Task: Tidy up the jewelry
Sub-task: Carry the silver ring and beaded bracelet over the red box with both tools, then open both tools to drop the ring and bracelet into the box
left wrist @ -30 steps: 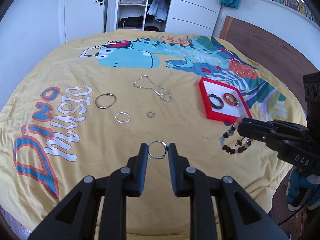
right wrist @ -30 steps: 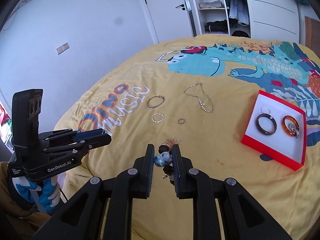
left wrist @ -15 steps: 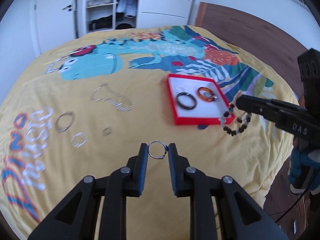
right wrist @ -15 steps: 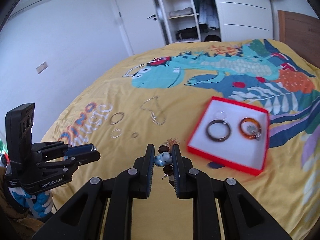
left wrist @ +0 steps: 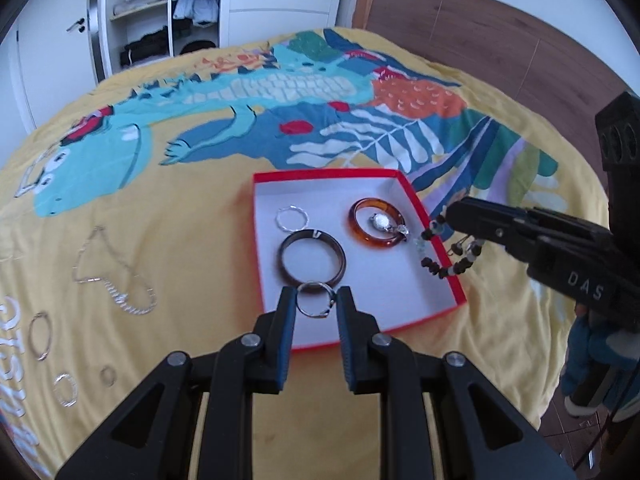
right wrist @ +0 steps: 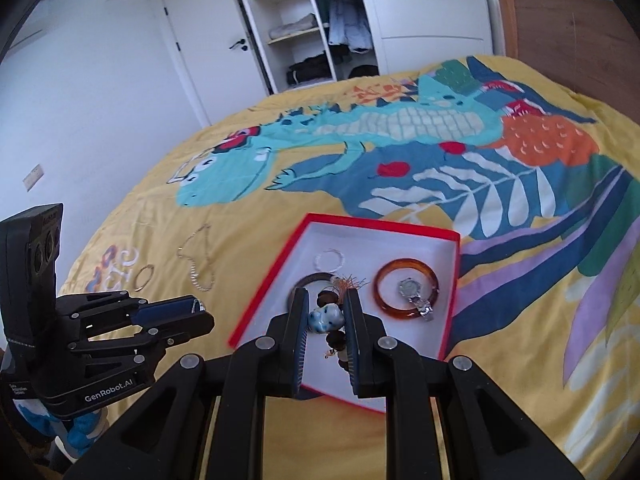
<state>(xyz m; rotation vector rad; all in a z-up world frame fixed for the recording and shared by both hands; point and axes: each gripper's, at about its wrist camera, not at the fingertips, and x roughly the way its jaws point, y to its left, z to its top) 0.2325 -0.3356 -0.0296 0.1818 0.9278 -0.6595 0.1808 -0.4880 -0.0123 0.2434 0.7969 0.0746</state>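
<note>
A red box with a white inside (left wrist: 416, 304) (right wrist: 264, 292) lies on the yellow bedspread. It holds a dark bangle (left wrist: 340, 258), an amber bangle (left wrist: 356, 230) (right wrist: 384, 280) with a small watch (left wrist: 382, 223) (right wrist: 414, 294), and a thin silver ring (left wrist: 292, 218) (right wrist: 329, 260). My left gripper (left wrist: 314, 300) is shut on a silver ring (left wrist: 316, 300) above the box's near edge. My right gripper (right wrist: 326, 316) is shut on a beaded bracelet (right wrist: 326, 318) with a blue bead; it hangs over the box's right edge in the left wrist view (left wrist: 448, 252).
On the bedspread left of the box lie a silver chain (left wrist: 116, 280) (right wrist: 198, 264), a hoop (left wrist: 40, 334) (right wrist: 144, 278) and two small rings (left wrist: 66, 388) (left wrist: 107, 374). A wardrobe and a door stand beyond the bed. The wooden headboard (left wrist: 500, 40) is at the right.
Both grippers have moved to the right across the bed, from over the loose jewelry to over the red box, each still holding its piece.
</note>
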